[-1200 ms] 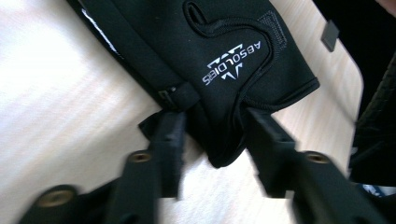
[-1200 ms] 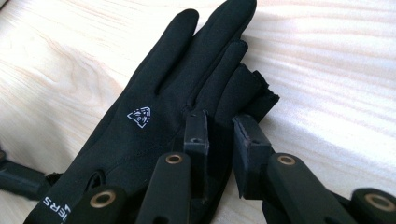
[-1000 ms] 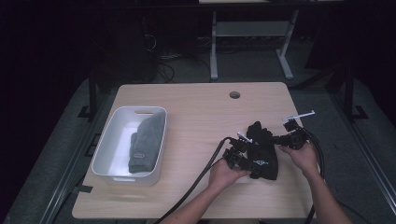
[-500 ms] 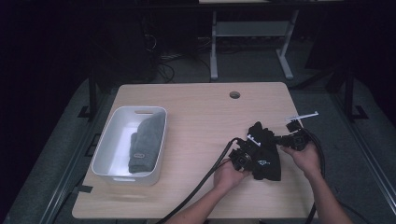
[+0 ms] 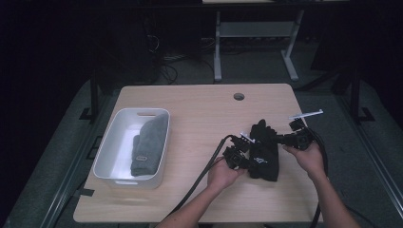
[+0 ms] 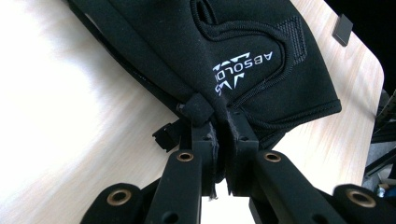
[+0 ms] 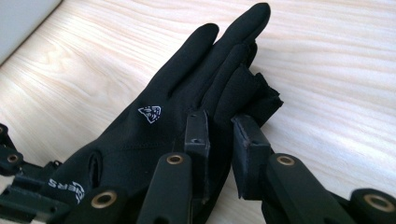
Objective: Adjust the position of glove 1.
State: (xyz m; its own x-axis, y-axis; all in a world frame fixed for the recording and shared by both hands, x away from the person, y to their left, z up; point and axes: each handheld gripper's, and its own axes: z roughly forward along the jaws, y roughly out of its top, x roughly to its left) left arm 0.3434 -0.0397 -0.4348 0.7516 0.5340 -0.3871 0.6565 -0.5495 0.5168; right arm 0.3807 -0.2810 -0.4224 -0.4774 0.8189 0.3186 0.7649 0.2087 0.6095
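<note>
A big, light wooden bench (image 5: 199,118) is seen from above. On its left side a white plastic tub (image 5: 114,152) is set, and a folded grey cloth (image 5: 148,145) is kept inside it. On the right side, near the front edge, a black stretchy glove with white letters (image 5: 264,152) is laid flat.

The left gripper (image 5: 236,156) has just been closing, and now the cuff edge of the glove is pinched tight in it. The right gripper (image 5: 295,137) is clamped on a fold of the glove's far side, by its fingers. So the glove is now held at both sides and looks ready to be lifted or folded.

In the left gripper view the white letters are shown close up. In the right gripper view the glove's fingers and a small white badge (image 7: 150,113) are shown.
</note>
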